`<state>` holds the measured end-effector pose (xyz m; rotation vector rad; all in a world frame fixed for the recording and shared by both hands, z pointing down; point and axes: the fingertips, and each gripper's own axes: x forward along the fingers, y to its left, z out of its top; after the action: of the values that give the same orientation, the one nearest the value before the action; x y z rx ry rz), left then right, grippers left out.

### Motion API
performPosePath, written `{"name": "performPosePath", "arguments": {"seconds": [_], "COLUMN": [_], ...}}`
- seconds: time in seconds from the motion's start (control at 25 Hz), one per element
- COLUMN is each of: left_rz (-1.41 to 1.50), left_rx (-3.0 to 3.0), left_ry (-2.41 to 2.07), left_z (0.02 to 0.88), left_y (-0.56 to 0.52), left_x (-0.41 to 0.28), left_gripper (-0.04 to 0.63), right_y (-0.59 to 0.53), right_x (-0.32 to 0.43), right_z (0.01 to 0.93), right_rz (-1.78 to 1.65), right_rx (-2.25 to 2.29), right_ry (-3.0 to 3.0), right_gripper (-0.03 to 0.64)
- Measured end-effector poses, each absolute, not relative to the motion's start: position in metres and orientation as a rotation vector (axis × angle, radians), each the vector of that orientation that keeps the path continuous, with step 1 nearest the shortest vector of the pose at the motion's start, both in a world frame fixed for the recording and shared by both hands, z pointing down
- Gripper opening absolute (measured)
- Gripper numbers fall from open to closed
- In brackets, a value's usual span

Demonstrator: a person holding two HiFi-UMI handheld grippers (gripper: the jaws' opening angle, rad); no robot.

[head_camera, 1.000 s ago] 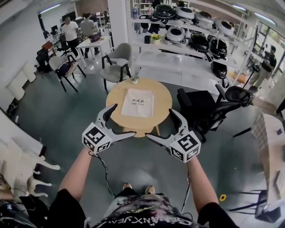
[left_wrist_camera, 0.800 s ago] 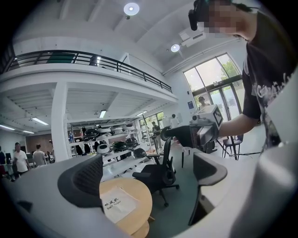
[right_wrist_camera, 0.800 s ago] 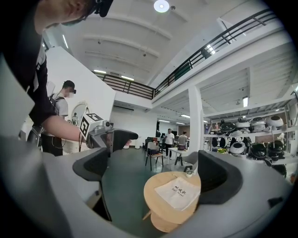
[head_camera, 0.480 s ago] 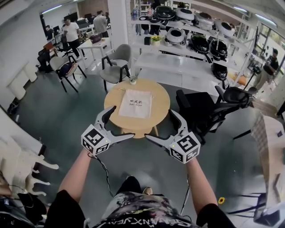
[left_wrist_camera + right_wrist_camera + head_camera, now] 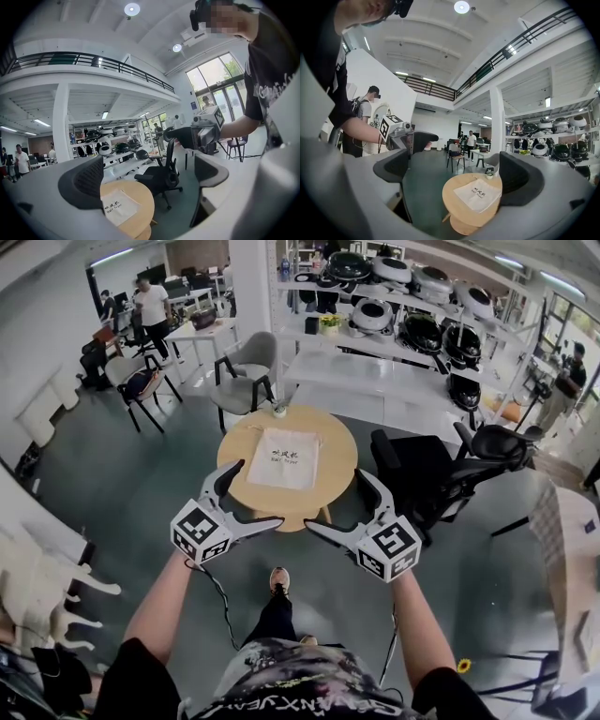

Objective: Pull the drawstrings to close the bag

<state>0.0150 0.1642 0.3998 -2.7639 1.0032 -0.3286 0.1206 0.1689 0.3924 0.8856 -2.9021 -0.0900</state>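
Observation:
A flat white drawstring bag (image 5: 285, 458) with dark print lies on a round wooden table (image 5: 334, 473). Both grippers hover in the air short of the table, well apart from the bag. My left gripper (image 5: 253, 495) is open and holds nothing, and my right gripper (image 5: 336, 502) is the same. The left gripper view looks past its spread jaws (image 5: 147, 180) at the bag (image 5: 115, 206) below and the right gripper (image 5: 199, 136) across. In the right gripper view the bag (image 5: 480, 194) lies beyond its open jaws (image 5: 457, 173), with the left gripper (image 5: 405, 138) opposite.
A small potted plant (image 5: 279, 410) stands at the table's far edge. A black office chair (image 5: 417, 474) is right of the table, a grey chair (image 5: 246, 367) behind it. White shelves with cookers (image 5: 412, 324) fill the back. People stand at far desks (image 5: 150, 306).
The person has stepped forward, one foot now showing on the floor below. Both grippers stay open, side by side, and the table sits slightly nearer.

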Motion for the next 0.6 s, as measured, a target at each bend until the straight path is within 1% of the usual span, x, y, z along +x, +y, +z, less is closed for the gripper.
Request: {"name": "performPosePath", "arguments": {"seconds": [0.6], "left_rz": [-0.312], "left_rx": [-2.772], "left_ry": [1.009], "left_z": [0.408], "left_y": [0.133], "left_x": [0.014], "left_gripper": [0.586], "right_y": [0.137], "right_x": [0.12], "right_z": [0.401], "right_rz": [-0.086], "right_rx": [0.88], "right_ry": [-2.893], "right_gripper": [0.586]}}
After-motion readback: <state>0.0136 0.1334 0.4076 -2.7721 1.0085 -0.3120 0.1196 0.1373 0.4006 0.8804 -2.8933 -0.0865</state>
